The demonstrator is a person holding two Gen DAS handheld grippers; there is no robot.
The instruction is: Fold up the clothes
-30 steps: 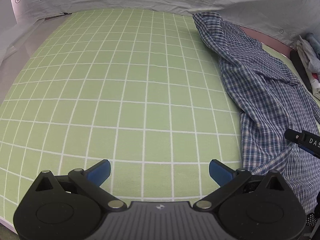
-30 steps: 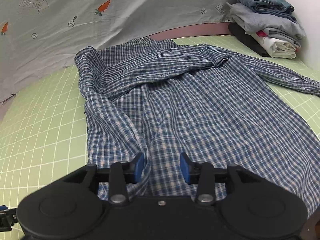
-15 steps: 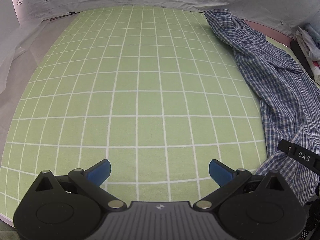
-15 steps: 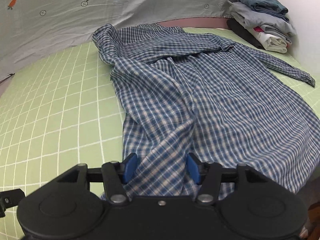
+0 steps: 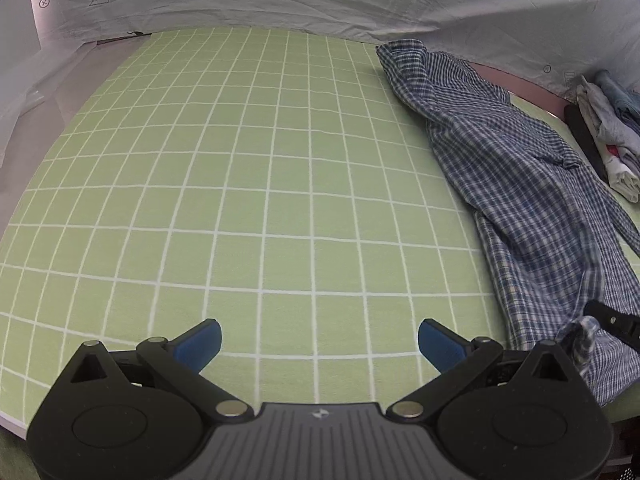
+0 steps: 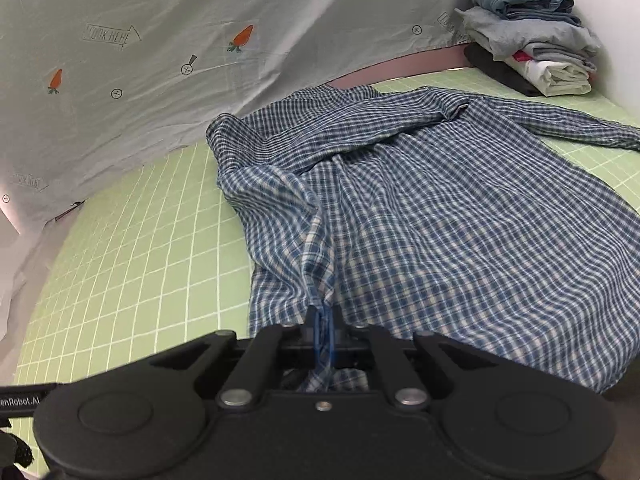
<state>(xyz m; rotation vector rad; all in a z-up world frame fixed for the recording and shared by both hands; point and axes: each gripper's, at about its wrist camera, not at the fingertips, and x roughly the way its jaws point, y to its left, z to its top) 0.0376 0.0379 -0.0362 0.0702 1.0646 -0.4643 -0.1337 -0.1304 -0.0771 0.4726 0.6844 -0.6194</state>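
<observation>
The plaid shirt (image 6: 460, 216) lies rumpled on the right half of the green grid mat (image 5: 248, 184), collar end far, hem near me. It looks thin and limp, so I expect it to drape and bunch rather than hold a crease — best taken at hem corners or seams. My right gripper (image 6: 323, 336) is clamped on a pinch of the near hem. My left gripper (image 5: 319, 340) hangs wide open over bare mat, well left of the shirt. A folded clothes stack (image 6: 532, 36) sits far right.
</observation>
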